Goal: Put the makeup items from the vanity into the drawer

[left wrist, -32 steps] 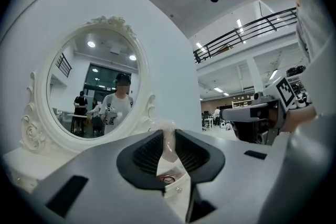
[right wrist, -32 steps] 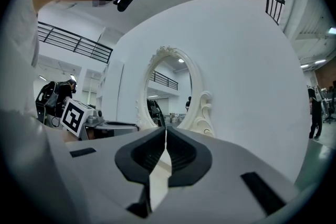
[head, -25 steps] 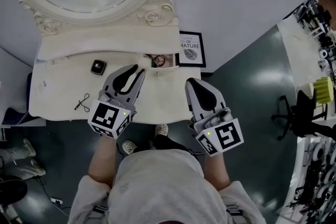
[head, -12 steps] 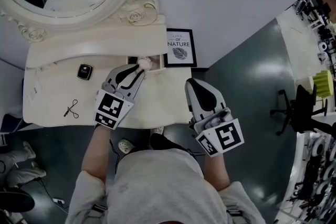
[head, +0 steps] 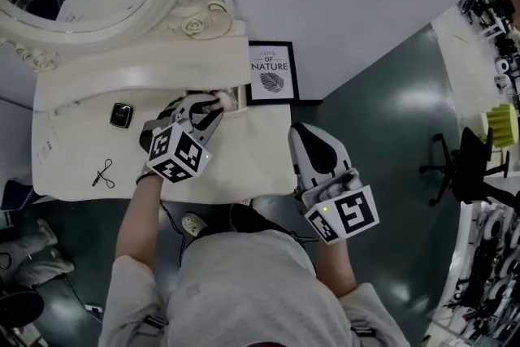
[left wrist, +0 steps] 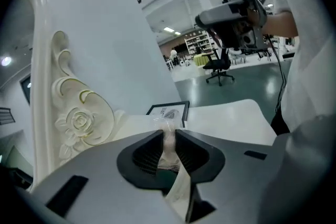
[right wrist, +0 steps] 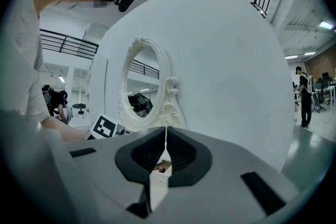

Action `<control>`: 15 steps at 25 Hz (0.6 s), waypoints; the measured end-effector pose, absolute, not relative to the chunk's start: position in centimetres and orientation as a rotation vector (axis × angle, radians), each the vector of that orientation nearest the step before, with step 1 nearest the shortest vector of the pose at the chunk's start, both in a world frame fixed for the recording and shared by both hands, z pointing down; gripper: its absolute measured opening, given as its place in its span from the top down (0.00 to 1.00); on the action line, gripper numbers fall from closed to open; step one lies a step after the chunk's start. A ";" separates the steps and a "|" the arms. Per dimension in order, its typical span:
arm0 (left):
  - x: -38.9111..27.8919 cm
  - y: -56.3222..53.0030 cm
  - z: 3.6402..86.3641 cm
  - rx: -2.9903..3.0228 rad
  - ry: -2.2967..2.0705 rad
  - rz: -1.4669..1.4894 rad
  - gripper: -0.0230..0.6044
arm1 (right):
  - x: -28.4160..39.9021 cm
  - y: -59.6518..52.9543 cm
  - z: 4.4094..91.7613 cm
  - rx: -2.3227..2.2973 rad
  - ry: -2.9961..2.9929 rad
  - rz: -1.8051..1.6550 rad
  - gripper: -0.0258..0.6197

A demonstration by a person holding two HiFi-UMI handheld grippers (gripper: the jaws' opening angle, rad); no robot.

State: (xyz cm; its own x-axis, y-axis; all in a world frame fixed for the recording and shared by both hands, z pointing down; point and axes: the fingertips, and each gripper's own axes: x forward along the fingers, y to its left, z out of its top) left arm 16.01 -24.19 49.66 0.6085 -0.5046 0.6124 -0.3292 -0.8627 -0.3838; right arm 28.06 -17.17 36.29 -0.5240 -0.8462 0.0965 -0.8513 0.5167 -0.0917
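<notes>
1. While the left gripper [head: 214,105] pinches it between narrow jaws, the puff [head: 219,98] is at the open drawer [head: 239,97], at 9 o'clock from the frame [head: 272,72].
2. It seems light, soft and easy to crush; I would grip its firmer middle, gently.
3. At 4 o'clock, the right gripper [head: 311,144] is closed and empty.

Framed print [head: 272,72], standing at rear of vanity tabletop [head: 244,166]: "OF NATURE" in dark capitals on white, set above a leaf emblem [head: 272,83]. One smaller line of lettering above it, too small to read.
</notes>
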 end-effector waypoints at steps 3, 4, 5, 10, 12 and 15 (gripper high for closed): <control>16.6 -24.5 50.9 -2.547 0.625 -1.171 0.82 | 28.7 -17.4 36.6 1.518 -2.695 0.207 0.92; 16.7 -24.6 51.3 -2.529 0.610 -1.194 0.82 | 28.9 -17.5 36.7 1.522 -2.693 0.210 0.92; 16.8 -24.8 51.7 -2.510 0.594 -1.219 0.81 | 29.1 -17.6 36.8 1.525 -2.692 0.213 0.92; 16.9 -25.2 53.1 -2.449 0.537 -1.328 0.79 | 29.8 -18.1 37.2 1.525 -2.690 0.233 0.92; 16.9 -25.6 53.3 -2.463 0.542 -1.337 0.78 | 30.0 -18.3 37.4 1.522 -2.692 0.237 0.92; 17.1 -25.8 53.3 -2.481 0.538 -1.336 0.77 | 30.2 -18.5 37.5 1.517 -2.693 0.240 0.92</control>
State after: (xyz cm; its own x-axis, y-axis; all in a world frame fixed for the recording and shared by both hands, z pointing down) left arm 17.10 -25.80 53.34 0.5051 -0.4439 0.7402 -0.1932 -0.8940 -0.4042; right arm 30.20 -18.51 37.48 -0.5203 -0.8467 0.1116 -0.8531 0.5092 -0.1142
